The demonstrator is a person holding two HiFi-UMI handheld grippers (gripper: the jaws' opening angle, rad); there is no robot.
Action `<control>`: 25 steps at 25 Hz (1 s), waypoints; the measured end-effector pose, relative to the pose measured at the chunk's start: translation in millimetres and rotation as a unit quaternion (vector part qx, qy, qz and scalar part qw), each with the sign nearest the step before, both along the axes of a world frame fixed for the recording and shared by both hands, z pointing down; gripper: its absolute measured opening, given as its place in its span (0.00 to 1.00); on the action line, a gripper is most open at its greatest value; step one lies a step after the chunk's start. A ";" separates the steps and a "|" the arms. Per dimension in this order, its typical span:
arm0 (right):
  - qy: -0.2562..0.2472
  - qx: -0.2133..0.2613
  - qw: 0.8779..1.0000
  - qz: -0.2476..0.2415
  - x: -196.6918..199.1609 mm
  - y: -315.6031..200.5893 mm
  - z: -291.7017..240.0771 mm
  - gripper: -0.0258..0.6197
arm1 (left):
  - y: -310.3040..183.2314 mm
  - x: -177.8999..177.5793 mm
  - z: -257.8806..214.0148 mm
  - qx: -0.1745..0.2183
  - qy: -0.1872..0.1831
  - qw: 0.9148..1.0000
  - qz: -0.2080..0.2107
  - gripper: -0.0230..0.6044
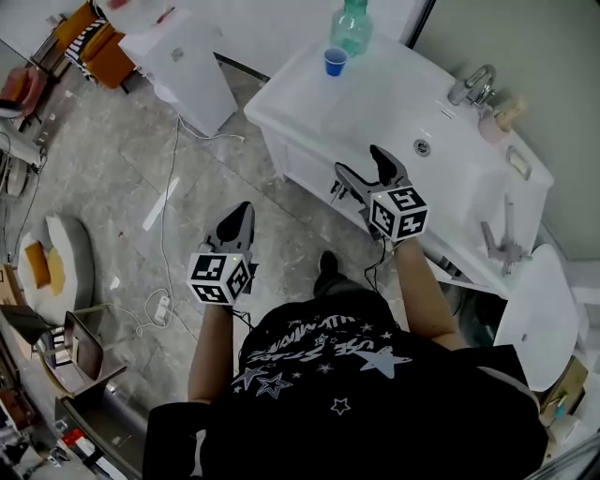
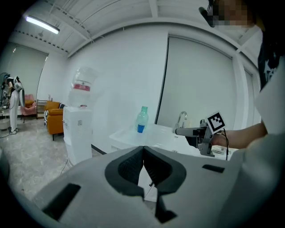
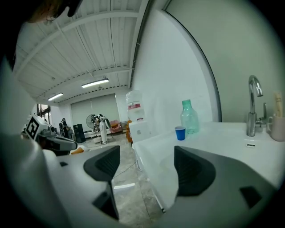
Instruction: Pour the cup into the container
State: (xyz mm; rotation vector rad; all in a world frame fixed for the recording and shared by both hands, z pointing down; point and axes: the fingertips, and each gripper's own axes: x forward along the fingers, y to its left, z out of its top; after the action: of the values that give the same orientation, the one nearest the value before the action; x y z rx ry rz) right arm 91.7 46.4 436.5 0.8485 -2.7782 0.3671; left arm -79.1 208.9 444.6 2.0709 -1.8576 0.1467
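A small blue cup [image 1: 335,61] stands on the far corner of the white counter [image 1: 309,103], just in front of a translucent green bottle [image 1: 352,26]. Both also show in the right gripper view, cup [image 3: 180,132] beside bottle [image 3: 189,116], and in the left gripper view, cup [image 2: 140,128] and bottle [image 2: 142,116]. My right gripper [image 1: 361,169] hovers at the counter's near edge, well short of the cup, open and empty [image 3: 146,167]. My left gripper [image 1: 239,220] hangs over the floor left of the counter, shut on nothing [image 2: 143,151].
The counter carries a sink drain [image 1: 423,146] and a faucet [image 1: 472,86] at the right. A white water dispenser [image 1: 183,66] stands on the floor to the left. Cables [image 1: 159,300] trail across the grey floor, with chairs and clutter along the left edge.
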 end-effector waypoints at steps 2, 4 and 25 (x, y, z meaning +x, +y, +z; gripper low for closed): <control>-0.001 -0.001 1.000 -0.005 -0.2 -28.2 -1.2 0.61 | -29.2 3.7 -2.5 0.002 -0.003 1.000 0.001 0.05; -0.001 -0.003 1.000 -0.010 1.0 -54.2 -1.0 0.61 | -56.7 8.2 -5.0 0.004 -0.007 1.000 0.003 0.05; 0.016 0.006 1.000 -0.022 -24.8 -212.6 15.6 0.57 | -231.3 -20.3 4.7 0.003 -0.008 1.000 0.017 0.05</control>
State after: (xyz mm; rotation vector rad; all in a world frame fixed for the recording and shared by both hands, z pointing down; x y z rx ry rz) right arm 66.9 -166.2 452.1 0.7873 -2.7674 0.3268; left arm -99.5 -22.4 449.4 2.1126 -1.8343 0.1671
